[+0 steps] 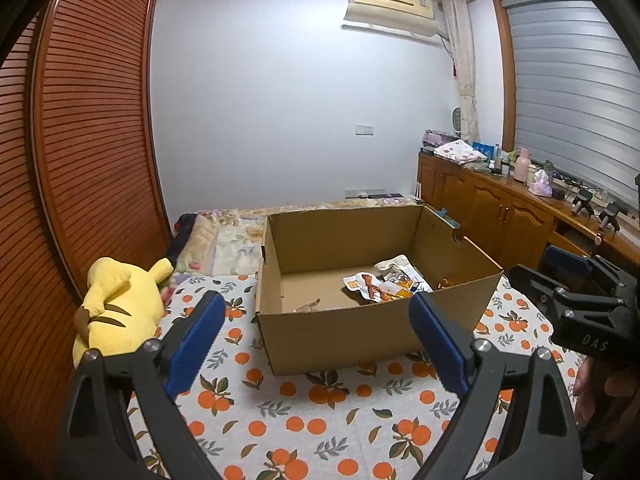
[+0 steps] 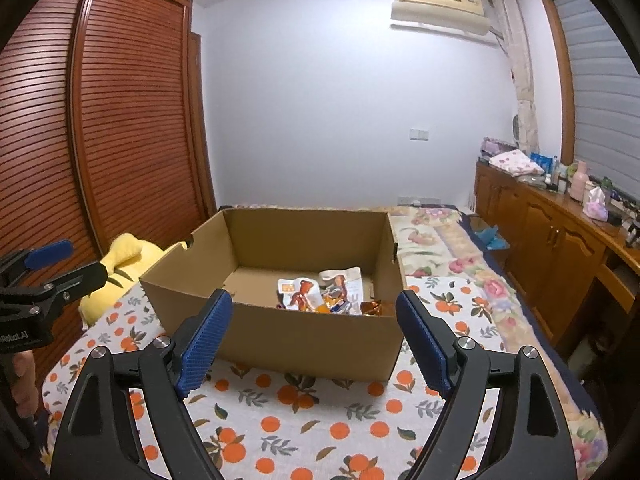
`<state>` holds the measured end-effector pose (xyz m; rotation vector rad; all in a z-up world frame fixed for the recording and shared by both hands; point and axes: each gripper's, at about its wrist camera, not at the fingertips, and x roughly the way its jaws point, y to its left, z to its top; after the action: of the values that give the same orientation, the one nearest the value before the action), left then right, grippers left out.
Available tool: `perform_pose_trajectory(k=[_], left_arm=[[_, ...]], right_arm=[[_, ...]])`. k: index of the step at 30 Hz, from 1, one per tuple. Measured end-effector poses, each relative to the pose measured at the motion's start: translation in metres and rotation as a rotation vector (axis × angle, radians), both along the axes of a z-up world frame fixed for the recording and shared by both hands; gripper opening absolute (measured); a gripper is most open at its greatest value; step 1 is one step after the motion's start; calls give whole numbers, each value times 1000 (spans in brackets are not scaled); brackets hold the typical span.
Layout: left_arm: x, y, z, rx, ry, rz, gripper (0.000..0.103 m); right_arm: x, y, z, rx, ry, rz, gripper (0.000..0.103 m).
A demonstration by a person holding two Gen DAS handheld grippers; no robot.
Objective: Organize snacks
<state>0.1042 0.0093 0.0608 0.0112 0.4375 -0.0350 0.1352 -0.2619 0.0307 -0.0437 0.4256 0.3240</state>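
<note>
While both grippers hang over the orange-print cloth (image 1: 320, 420), neither holds anything. At far left, louvred wooden wardrobe doors (image 1: 92, 128) line the room. A yellow plush toy (image 1: 120, 308) lies at the cloth's left edge, below the doors and apart from the box. Left gripper (image 1: 316, 344): blue pads spread wide, nothing between them; it points at the near wall of the cardboard box (image 1: 360, 332). The box sits open-topped on the cloth, upright, between the two grippers' lines of sight. Snack packets (image 1: 384, 284) lie in a loose heap on the box floor, toward its right near corner; the left part of the floor is bare except for a small scrap. From the right wrist view the same packets (image 2: 320, 292) show just behind the near wall. Right gripper (image 2: 314, 340): pads likewise wide apart, empty, short of the box. Further right, a floral bedspread (image 2: 460, 256), then a wooden cabinet (image 2: 540, 232) with cluttered top under a window blind (image 2: 600, 80).
</note>
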Motion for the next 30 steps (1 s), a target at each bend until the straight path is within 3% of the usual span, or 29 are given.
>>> perform_pose_trajectory(k=[18, 30], left_arm=[[-26, 1, -23, -45, 32, 39, 94], [-31, -6, -39, -8, 41, 48, 94]], right_arm=[[-43, -13, 0, -24, -41, -56, 86], [-47, -22, -11, -9, -25, -72, 86]])
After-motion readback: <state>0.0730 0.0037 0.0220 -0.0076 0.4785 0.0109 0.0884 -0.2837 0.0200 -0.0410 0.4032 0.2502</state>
